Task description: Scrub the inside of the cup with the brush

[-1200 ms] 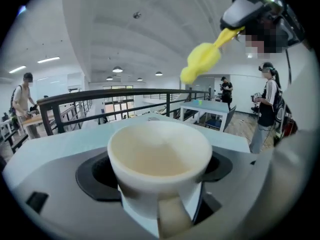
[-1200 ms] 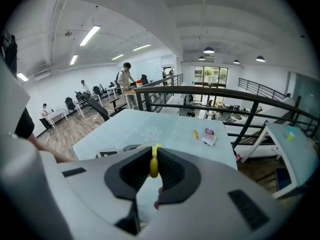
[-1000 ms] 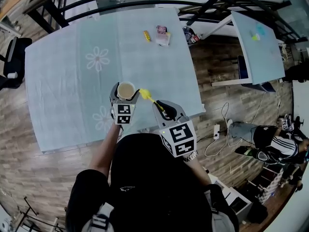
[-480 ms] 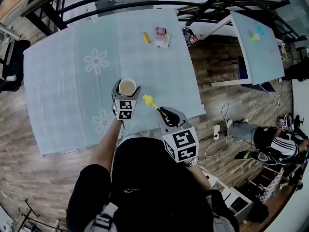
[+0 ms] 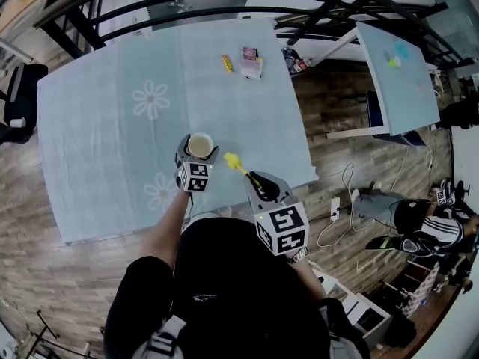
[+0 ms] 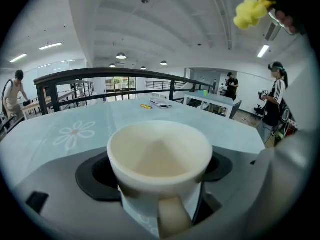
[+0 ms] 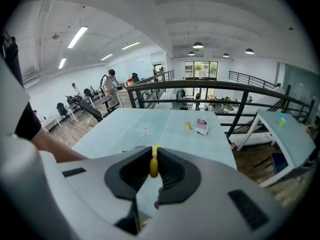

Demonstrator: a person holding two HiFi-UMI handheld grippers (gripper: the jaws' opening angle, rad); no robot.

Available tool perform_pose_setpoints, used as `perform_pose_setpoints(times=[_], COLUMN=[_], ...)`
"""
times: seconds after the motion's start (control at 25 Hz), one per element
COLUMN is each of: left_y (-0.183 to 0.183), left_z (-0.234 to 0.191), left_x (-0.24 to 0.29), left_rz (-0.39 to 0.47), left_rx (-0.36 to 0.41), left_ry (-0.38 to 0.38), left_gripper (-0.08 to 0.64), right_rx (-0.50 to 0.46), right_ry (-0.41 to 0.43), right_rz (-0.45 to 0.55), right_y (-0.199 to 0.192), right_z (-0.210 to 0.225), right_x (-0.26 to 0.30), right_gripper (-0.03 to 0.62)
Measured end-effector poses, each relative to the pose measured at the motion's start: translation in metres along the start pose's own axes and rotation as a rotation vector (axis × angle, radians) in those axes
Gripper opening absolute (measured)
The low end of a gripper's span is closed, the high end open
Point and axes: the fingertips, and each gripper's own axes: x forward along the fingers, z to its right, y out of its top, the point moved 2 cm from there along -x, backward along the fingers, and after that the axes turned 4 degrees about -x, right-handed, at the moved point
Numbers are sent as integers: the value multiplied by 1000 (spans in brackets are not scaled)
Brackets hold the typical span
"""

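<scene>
Above the pale blue table [image 5: 112, 126], my left gripper [image 5: 196, 159] clamps the cream ceramic cup [image 5: 200, 146]; right gripper [image 5: 262, 188] pinches the yellow plastic brush [image 5: 236, 161], just beside it.

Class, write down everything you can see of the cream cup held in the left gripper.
The cream ceramic-looking cup stands upright, clamped between the jaws of the left gripper, over the pale blue table. Its round mouth opens upward, its inside looks empty, and its handle points back toward the person. The yellow brush hangs to its right, not touching it.
</scene>
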Motion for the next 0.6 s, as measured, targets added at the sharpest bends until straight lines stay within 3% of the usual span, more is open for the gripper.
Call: perform_pose_setpoints(times=[0.6], left_y=[-11], left_z=[-1], left_x=[-2], left_rz=[-13], left_rx=[36], left_ry=[-34], left_gripper=[430], right_rx=[-25], right_ry=[29], right_rz=[2], right_y=[1], right_z=[-9], right_x=[6], right_gripper=[39])
